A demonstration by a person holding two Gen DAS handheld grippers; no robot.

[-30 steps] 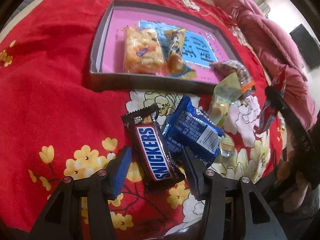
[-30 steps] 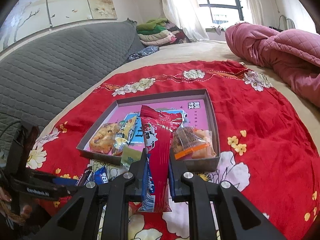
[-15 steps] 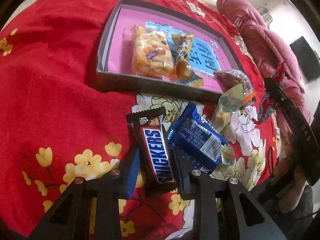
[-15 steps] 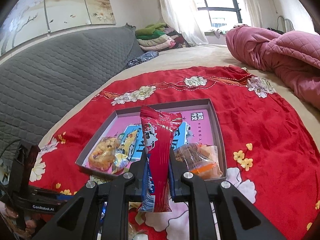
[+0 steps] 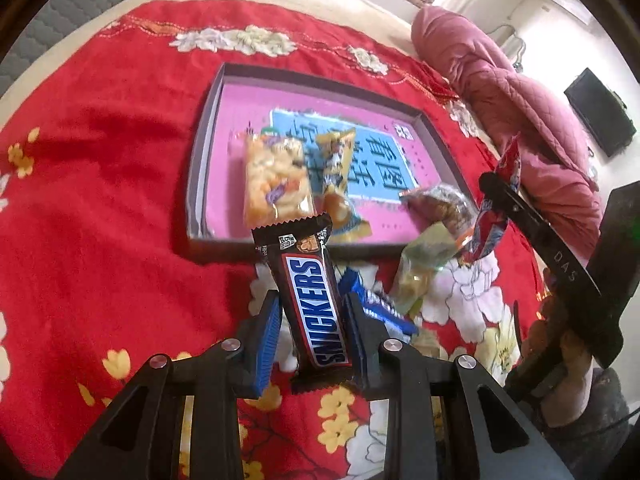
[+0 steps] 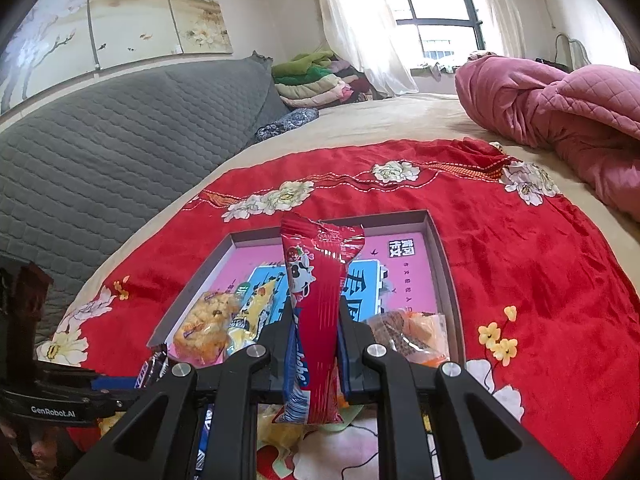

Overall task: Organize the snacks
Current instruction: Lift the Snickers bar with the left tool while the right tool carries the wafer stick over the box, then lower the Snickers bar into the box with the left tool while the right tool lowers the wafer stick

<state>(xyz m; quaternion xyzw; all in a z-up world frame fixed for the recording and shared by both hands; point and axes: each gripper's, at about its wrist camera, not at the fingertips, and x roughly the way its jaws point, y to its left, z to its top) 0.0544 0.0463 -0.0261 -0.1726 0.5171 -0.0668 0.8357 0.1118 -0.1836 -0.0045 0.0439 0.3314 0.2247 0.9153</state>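
Your left gripper is clamping a brown Snickers chocolate bar at lower centre, lifted toward the shallow grey pink-floored cardboard tray for sorting. Your right gripper is squeezing a tall red foil snack packet upright before that tray. Only the left view is showing the blue wrapper lying on the red floral cloth.

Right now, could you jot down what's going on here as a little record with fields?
Setting: red flowered cloth on a bed
Tray: shallow box, pink inside
In box: rice cake, yellow packet, brown snack
Left hand-held gripper: shut on Snickers, lifted off the cloth
Right hand-held gripper: shut on red packet
Loose on cloth: blue packet, green packet
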